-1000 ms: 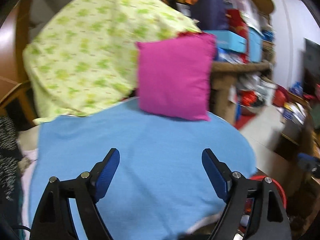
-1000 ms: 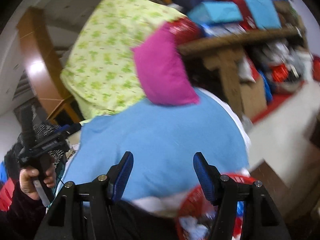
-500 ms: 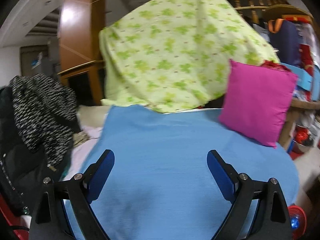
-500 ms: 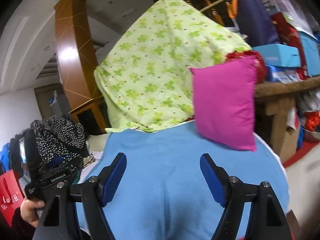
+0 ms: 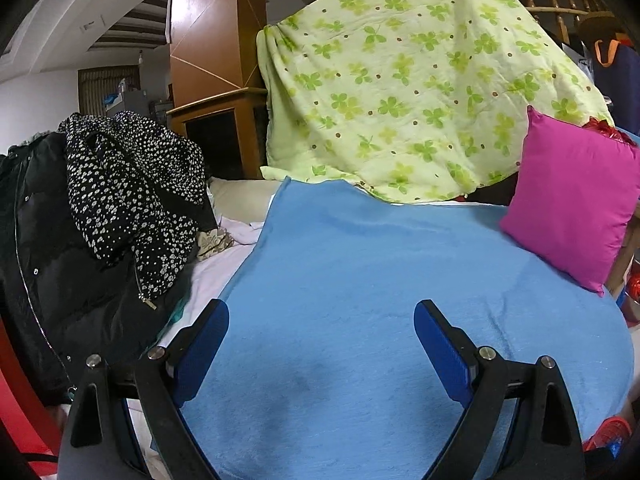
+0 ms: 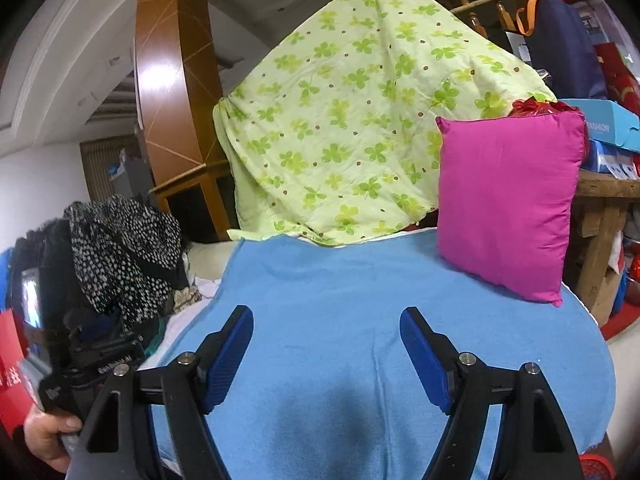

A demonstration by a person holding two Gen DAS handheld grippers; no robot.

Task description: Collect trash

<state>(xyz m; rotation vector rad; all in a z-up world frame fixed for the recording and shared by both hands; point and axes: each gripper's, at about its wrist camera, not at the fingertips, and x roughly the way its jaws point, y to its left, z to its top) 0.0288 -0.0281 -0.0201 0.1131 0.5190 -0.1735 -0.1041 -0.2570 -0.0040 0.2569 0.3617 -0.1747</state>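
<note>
Flanking blue blanket [image 5: 360,280]: pillow [image 5: 572,208], coats [image 5: 100,220]

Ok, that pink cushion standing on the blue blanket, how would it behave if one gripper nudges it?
The pink cushion looks soft and puffy, so it would probably squash rather than slide. It stands on one edge on the blue blanket, leaning back, so a push would likely topple it. It seems light for its bulk.

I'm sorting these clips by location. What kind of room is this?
Probably a cluttered living or storage room at home: a seat under a blue cover with a pink cushion, coats piled beside it, boxes stacked on a wooden table.
</note>
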